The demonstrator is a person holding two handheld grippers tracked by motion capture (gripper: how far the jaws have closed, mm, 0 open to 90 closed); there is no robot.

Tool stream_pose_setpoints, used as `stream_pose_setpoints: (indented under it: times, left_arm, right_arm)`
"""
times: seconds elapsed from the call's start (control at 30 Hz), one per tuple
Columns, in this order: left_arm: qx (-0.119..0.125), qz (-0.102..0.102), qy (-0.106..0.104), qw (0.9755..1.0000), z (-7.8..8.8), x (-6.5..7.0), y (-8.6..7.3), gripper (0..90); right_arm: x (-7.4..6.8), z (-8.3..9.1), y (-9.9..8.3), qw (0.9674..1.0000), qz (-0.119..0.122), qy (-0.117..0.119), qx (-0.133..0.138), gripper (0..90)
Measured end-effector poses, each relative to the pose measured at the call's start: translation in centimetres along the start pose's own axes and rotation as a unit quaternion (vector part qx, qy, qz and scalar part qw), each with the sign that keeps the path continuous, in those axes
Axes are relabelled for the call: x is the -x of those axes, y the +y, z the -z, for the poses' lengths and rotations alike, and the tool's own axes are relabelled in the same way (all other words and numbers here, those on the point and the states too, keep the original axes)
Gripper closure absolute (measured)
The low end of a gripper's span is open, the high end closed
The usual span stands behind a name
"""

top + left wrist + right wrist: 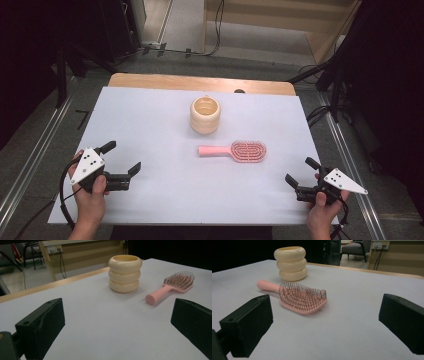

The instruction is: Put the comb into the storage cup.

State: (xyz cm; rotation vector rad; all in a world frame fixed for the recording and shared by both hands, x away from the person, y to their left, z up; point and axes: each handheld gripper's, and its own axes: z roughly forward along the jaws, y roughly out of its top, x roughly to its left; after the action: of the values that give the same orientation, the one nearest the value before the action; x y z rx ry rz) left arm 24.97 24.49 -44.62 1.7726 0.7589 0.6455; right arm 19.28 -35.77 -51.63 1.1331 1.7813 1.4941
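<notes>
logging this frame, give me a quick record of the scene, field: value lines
surface: white table top
cup: cream ribbed cup, upright, open top, past the brush
brush: pink hairbrush, lying flat, bristles up, handle toward the person's left, apart from the cup
left claw: open, holding nothing
right claw: open, holding nothing

Looks like a lab or recording studio rather than a home: counter (150, 200) draped in plain white sheet, black stand legs (64, 70) and loose cables (218, 25) on grey carpet, metal floor rails (30, 165) alongside, wall sockets (55, 249) on a wood-panelled partition, dark surroundings.
</notes>
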Motion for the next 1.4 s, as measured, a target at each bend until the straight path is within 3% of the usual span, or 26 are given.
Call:
stream_pose_setpoints:
  times: [0.17,0.8,1.03,1.17,1.4]
  left_arm:
    - [-0.004,-0.006,-0.013,0.9999,-1.4,0.7,1.4,0.0]
    - [-0.038,-0.030,-0.062,0.9969,-6.7,2.8,3.7,0.0]
    - [-0.049,-0.033,-0.087,0.9944,-8.5,3.4,4.5,0.0]
    - [-0.061,-0.047,-0.097,0.9923,-9.6,3.9,4.9,4.6]
    - [-0.071,-0.041,-0.110,0.9906,-11.4,4.5,5.3,6.3]
  right_arm:
    - [-0.1,-0.1,0.0,1.0000,0.003,0.003,-0.004,0.0]
    - [-0.1,0.0,0.0,1.0000,-0.001,0.002,-0.004,0.0]
    - [0.0,0.1,0.0,1.0000,-0.003,0.006,-0.003,0.0]
    - [0.0,0.1,0.0,1.0000,-0.001,0.005,0.001,0.0]
    - [-0.1,0.0,0.0,1.0000,-0.002,0.005,-0.002,0.0]
